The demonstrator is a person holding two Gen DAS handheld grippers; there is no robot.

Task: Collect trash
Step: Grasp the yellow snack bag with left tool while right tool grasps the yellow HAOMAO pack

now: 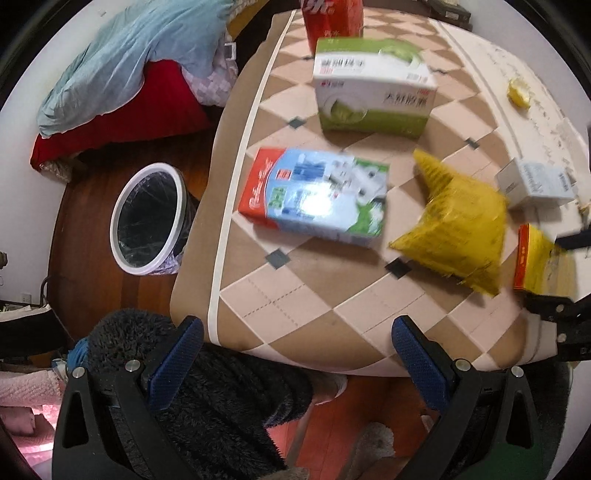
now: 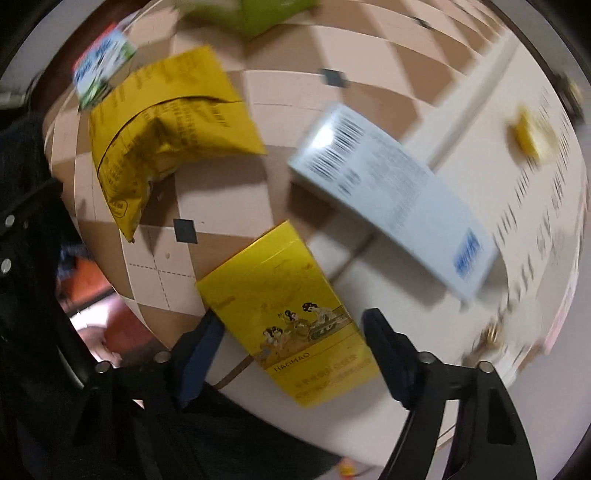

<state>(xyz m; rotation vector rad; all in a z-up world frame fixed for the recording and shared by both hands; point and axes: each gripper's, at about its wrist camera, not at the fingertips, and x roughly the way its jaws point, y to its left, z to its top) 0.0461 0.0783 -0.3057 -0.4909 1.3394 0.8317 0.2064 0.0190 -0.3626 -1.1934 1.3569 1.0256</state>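
Trash lies on a table under a checkered cloth point(image 1: 295, 306): a blue, red and green carton point(image 1: 314, 192), a green and white box point(image 1: 373, 88), a crumpled yellow bag point(image 1: 454, 225), a white box point(image 1: 532, 181) and a yellow box point(image 1: 543, 262). My left gripper point(image 1: 301, 347) hangs open and empty over the table's near edge, short of the carton. My right gripper point(image 2: 291, 350) is open, and the yellow box point(image 2: 288, 314) lies between its fingers; the left finger touches the box's edge. Beyond it lie the white box point(image 2: 388, 192) and the yellow bag point(image 2: 166, 129).
A white-rimmed bin point(image 1: 151, 218) with a dark liner stands on the wooden floor left of the table. A red box point(image 1: 332, 18) stands at the table's far end. A small yellow scrap point(image 1: 519, 94) lies far right. Bedding point(image 1: 122, 74) is piled beyond the bin.
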